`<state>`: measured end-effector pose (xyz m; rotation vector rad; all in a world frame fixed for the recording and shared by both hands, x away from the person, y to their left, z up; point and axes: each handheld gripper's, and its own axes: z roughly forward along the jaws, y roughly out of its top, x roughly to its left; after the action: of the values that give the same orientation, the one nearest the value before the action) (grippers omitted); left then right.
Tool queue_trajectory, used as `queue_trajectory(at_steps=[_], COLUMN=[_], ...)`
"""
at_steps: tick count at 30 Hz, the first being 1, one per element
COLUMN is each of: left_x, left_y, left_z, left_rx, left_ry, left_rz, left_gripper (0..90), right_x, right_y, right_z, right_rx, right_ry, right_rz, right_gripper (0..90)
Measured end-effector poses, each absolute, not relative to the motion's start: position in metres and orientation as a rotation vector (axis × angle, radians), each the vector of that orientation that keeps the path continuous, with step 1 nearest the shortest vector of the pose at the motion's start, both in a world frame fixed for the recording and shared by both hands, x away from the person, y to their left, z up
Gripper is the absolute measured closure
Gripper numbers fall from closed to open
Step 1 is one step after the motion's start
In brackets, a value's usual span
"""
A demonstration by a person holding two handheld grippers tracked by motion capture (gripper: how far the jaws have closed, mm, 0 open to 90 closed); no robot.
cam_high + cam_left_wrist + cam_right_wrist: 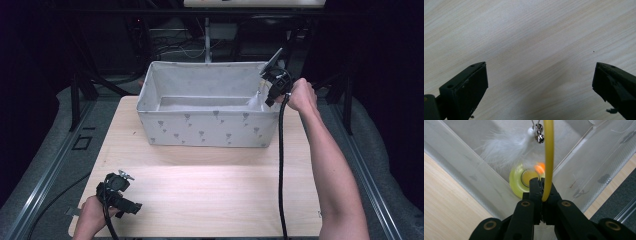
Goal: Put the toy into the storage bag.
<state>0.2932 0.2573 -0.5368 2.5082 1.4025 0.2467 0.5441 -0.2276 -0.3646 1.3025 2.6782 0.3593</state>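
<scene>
A cat-teaser toy with a thin yellow wand (548, 157), a tuft of white feathers (504, 147), a small silver bell (539, 135) and a round yellow suction-cup base (520, 181) is hanging over the right end of a grey rectangular fabric storage box (207, 131) printed with small dark motifs. In the right gripper view the wand is running upward from between the two black jaws, the feathers and bell are dangling beside its upper part, and the yellow base, with an orange blur next to it, is lying below against the pale inside of the box, near a corner; whether the base is resting on the box floor I cannot tell. The right gripper (541, 192) is clamping the wand, its jaws pressed together on the thin rod. In the high view this gripper (274, 86) is sitting at the box's right rim, tilted down into it, with the person's right hand (300, 95) behind it and a black cable trailing down over the light wooden table (210, 190).

The box is standing on the far half of the table. The left gripper (120, 195) is waiting near the table's front left corner, held by the left hand (90, 217); in the left gripper view its jaws are standing wide apart above bare wood, holding nothing
</scene>
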Motion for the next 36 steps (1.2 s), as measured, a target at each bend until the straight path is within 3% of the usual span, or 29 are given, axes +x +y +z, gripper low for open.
queue_trajectory(at_steps=[20,30,36], left_x=[0.293,0.293,0.293], left_y=[0.256,0.256,0.256], left_z=[-0.536,-0.536,-0.536], left_rx=[2.512,2.514,2.512], left_ry=[1.396,1.392,1.394], left_rz=[0.248,0.248,0.250], left_gripper=[0.3,0.2,0.2], right_x=[0.546,0.543,0.537], right_y=[-0.230,-0.233,-0.235], right_z=[-0.380,-0.366,-0.352], right_rx=[1.342,1.341,1.331], right_ry=[2.683,2.667,2.643], right_rz=[0.339,0.392,0.446], right_gripper=[87.8,77.3,64.9])
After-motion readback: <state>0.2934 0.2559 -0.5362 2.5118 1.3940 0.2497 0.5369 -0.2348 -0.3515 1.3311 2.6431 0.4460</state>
